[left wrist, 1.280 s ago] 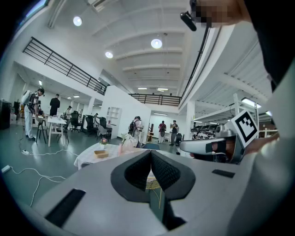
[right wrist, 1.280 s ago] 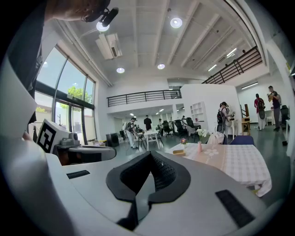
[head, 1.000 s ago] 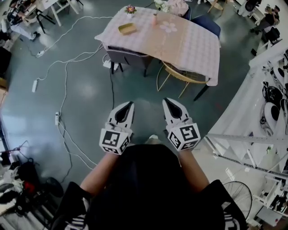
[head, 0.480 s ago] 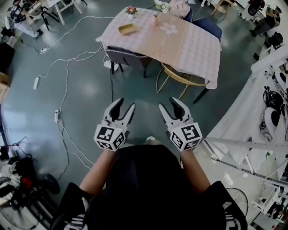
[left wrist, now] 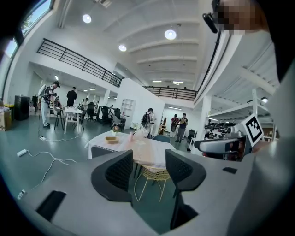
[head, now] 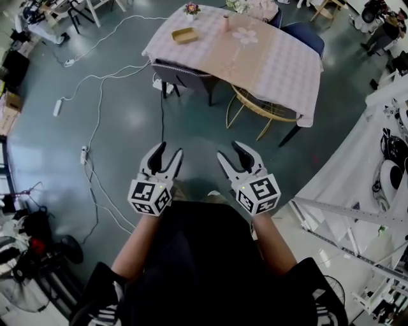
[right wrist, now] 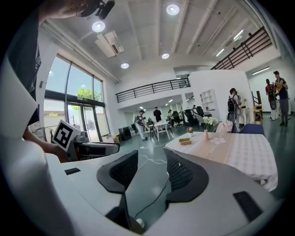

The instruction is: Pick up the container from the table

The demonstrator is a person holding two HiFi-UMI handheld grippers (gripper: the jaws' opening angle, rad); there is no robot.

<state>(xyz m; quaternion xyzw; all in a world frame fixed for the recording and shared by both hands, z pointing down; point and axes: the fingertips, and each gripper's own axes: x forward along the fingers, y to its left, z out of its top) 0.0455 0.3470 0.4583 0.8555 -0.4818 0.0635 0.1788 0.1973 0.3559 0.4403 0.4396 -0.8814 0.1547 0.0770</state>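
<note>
The container is a small tan tray (head: pixel 184 35) on a table with a pink checked cloth (head: pixel 274 63), far across the floor; it also shows in the left gripper view (left wrist: pixel 111 138) and the right gripper view (right wrist: pixel 185 141). I hold both grippers close to my body, over the green floor and far short of the table. The left gripper (head: pixel 168 151) (left wrist: pixel 148 161) has its jaws opening, nothing between them. The right gripper (head: pixel 231 151) (right wrist: pixel 151 159) is likewise opening and holds nothing.
A dark chair (head: pixel 182 76) and a wicker chair (head: pixel 261 108) stand on the near side of the table, a blue chair (head: pixel 306 35) behind it. A pink vase (head: pixel 225 24) and flowers (head: pixel 191 9) share the tabletop. Cables (head: pixel 95 95) cross the floor at left; white racks (head: pixel 357 210) line the right.
Both grippers went from shut to open and sank a little toward my body. The table has shifted slightly right in the head view.
</note>
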